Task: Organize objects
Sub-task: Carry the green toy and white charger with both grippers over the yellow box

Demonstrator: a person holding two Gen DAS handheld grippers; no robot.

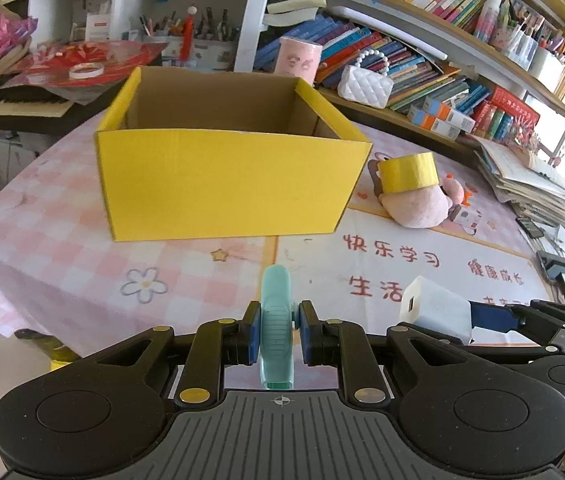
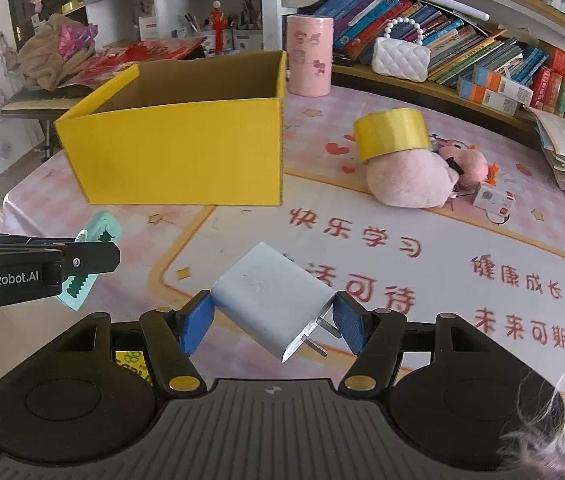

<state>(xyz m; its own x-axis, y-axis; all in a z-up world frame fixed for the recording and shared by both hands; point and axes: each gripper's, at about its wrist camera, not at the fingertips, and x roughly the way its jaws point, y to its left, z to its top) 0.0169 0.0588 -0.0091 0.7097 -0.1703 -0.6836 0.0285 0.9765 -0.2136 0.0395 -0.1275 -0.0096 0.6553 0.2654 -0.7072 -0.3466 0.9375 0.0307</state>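
Your left gripper [image 1: 276, 330] was clamped narrow on the mint-green hair clip [image 1: 277, 326], its blue pads [image 1: 253, 334] pressing both flat sides at the lower middle of the left wrist frame. That clip looked light, stiff and smooth plastic, so a grip across the broad faces near the hinge seemed the safest. Your right gripper [image 2: 272, 318] held the white charger plug [image 2: 272, 304] at a middling width, lower centre of the right wrist frame, tilted, with the prongs pointing toward the lower right beside one pad [image 2: 348, 326]. It was pinched nearly corner to corner; I'd judge it hard, slick and fairly light, likely to twist if you squeezed less, and better taken on opposite flat faces. Beyond both, the open yellow box [image 1: 226, 184] stood on the pink table mat [image 1: 62, 240], centre-left. Right of it a yellow tape roll [image 2: 392, 132] rested on a pink plush toy [image 2: 410, 182].
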